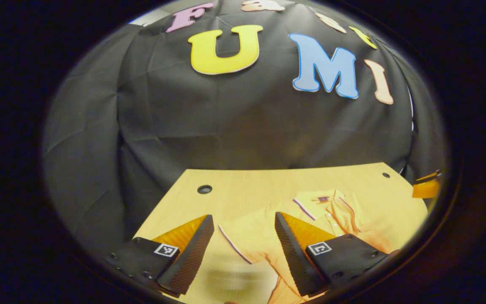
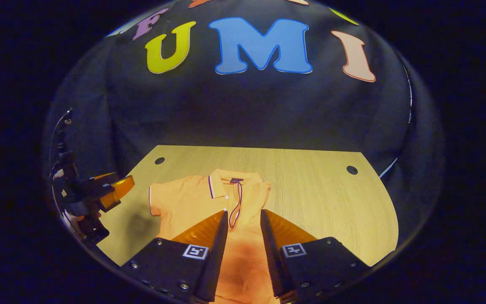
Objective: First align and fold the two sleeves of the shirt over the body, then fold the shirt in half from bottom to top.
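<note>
Shirt (image 2: 192, 202) hem hidden behind right gripper (image 2: 244, 221)

One shirt (image 2: 209, 202), lying at centre of the right gripper view, with one collar (image 2: 226, 180) at its top. One sleeve (image 2: 160, 198) spread at the shirt's left side there. Two hand-held grippers: the right hand-held gripper (image 2: 244, 219) at bottom centre, the left hand-held gripper (image 2: 112, 188) at the left edge. One tabletop (image 2: 323, 198), with two round holes: one hole (image 2: 159, 160) upper left, one hole (image 2: 352, 169) upper right.
</note>
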`<state>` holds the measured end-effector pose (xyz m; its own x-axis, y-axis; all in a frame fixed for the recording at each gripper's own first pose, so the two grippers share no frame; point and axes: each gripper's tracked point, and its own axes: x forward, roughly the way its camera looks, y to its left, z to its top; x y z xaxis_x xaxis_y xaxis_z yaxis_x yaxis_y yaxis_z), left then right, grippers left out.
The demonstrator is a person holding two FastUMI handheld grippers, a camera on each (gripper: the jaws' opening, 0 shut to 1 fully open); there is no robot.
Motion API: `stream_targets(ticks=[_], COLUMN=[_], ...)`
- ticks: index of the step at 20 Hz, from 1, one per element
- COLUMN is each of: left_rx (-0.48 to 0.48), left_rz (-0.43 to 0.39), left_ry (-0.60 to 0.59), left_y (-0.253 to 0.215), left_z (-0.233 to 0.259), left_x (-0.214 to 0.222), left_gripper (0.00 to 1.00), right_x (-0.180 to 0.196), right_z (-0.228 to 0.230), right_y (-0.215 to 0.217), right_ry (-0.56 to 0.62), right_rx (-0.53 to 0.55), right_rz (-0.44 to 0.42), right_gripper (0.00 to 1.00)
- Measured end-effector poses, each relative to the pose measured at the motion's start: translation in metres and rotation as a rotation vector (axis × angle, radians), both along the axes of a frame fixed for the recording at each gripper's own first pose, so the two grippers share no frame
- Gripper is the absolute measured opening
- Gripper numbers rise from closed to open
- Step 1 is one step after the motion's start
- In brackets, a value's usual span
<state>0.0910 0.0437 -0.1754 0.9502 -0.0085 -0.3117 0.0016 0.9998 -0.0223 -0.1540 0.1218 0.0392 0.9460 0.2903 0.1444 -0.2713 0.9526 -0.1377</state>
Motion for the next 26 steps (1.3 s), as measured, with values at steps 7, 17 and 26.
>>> stream_targets(ticks=[7,17,26], left_rx=[-0.023,-0.023,-0.026], left_rz=[-0.009,-0.008,0.04], left_ry=[0.115,0.219,0.262], left_y=[0.002,0.002,0.009], left_z=[-0.068,-0.129,-0.153], left_x=[0.026,0.048,0.052], left_gripper=[0.95,0.95,0.96], right_x=[-0.049,-0.088,-0.093], right_z=[-0.064,-0.105,-0.109], right_y=[-0.043,-0.086,-0.1], right_ry=[0.089,0.142,0.161], right_rx=[0.106,0.177,0.182], right_rz=[-0.089,-0.222,-0.262], right_gripper=[0.49,0.49,0.49])
